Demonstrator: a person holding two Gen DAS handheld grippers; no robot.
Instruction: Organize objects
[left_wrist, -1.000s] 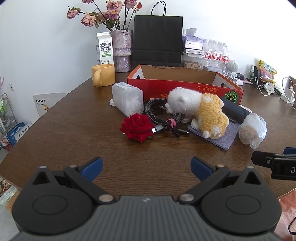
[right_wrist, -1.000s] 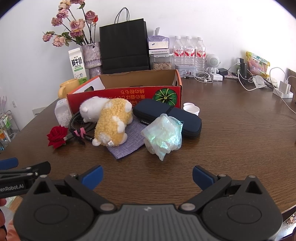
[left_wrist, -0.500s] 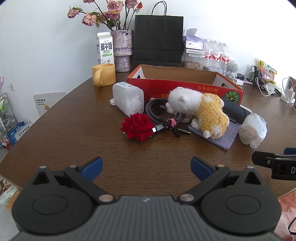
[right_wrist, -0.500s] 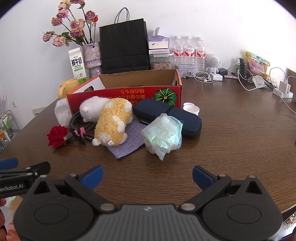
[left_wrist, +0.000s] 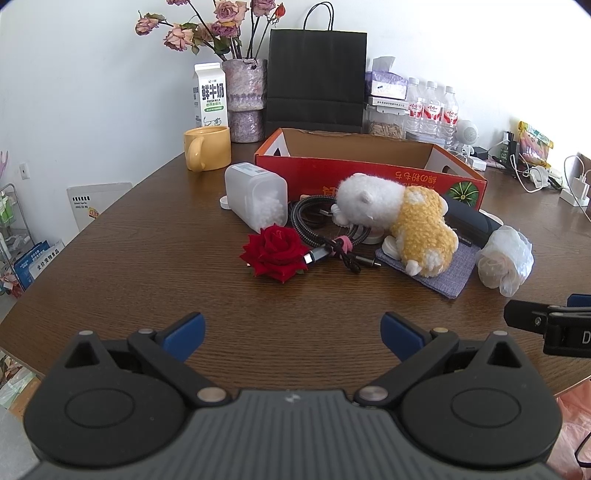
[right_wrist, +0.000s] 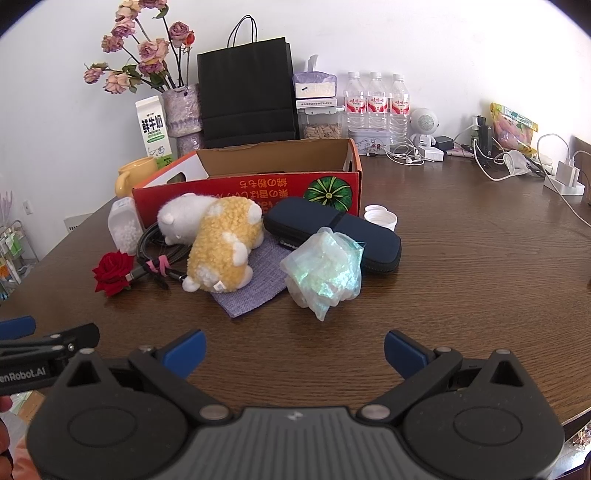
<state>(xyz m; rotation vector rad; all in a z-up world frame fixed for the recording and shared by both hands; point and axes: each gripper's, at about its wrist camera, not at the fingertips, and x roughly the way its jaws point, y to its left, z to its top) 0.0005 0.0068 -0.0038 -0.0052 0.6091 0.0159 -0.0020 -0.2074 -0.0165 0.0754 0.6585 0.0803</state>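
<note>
In the left wrist view nothing is moving since a second ago, so the tidying is not starting yet; the left gripper (left_wrist: 291, 332) is waiting wide open and empty, with the red rose (left_wrist: 274, 253) lying ahead, near the red box (left_wrist: 369, 173). In the right wrist view the right gripper (right_wrist: 294, 349) is also staying wide open; the crinkly bag (right_wrist: 323, 271) is sitting ahead, in front of the red box (right_wrist: 247, 188).

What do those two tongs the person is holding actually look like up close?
Both look alike. The left tongs and right tongs have a ribbed dark grey body, two round black discs, black linkage arms with silver pivot pins, and blue pads at the tips. The left one's side, seen from the right camera, carries white lettering ending "enRobot.AI". No cables show.
</note>
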